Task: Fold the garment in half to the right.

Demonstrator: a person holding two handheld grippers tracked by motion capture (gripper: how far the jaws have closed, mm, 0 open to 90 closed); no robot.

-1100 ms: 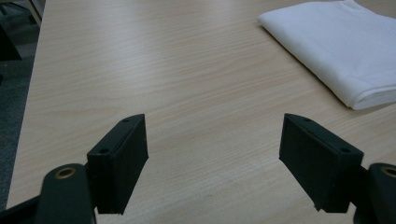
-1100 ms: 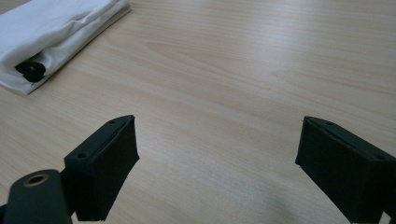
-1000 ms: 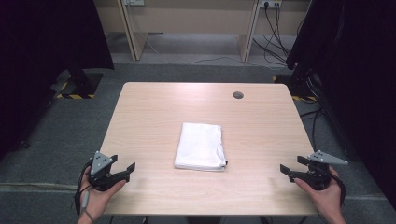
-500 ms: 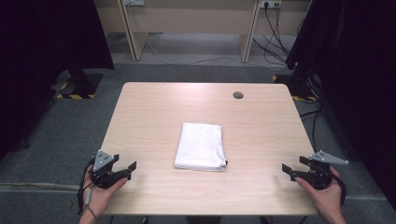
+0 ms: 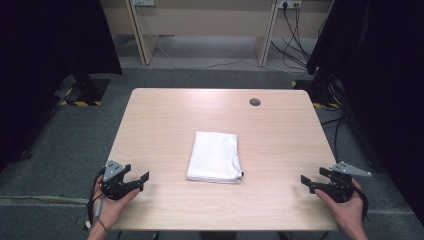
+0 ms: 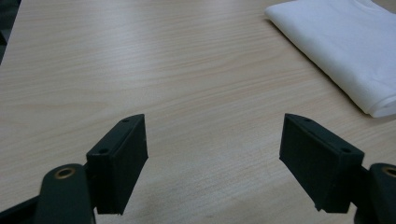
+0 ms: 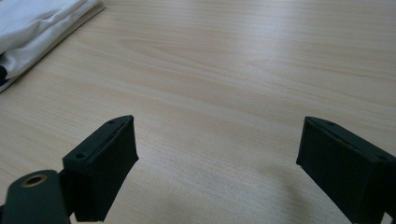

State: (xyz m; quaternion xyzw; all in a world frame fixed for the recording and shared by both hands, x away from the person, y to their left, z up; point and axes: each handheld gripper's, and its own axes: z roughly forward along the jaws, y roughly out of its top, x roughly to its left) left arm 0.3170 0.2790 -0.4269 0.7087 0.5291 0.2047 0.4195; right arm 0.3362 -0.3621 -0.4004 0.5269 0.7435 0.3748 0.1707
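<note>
A folded white cloth (image 5: 215,156) lies flat in the middle of the light wooden table (image 5: 165,120). My left gripper (image 5: 141,179) rests at the table's near left corner in a hand, jaws wide apart with nothing between them. In the left gripper view the left gripper (image 6: 214,149) faces bare wood, and the cloth (image 6: 345,46) lies off to the upper right. My right gripper (image 5: 306,180) sits at the near right edge, open and empty. The right gripper view has the right gripper (image 7: 217,154) over bare wood, with the cloth (image 7: 37,28) at the upper left.
A small dark round grommet (image 5: 255,102) is set into the table near its far right. Beyond the table stand desk legs with cables (image 5: 295,30) on grey floor, and dark curtains hang on both sides.
</note>
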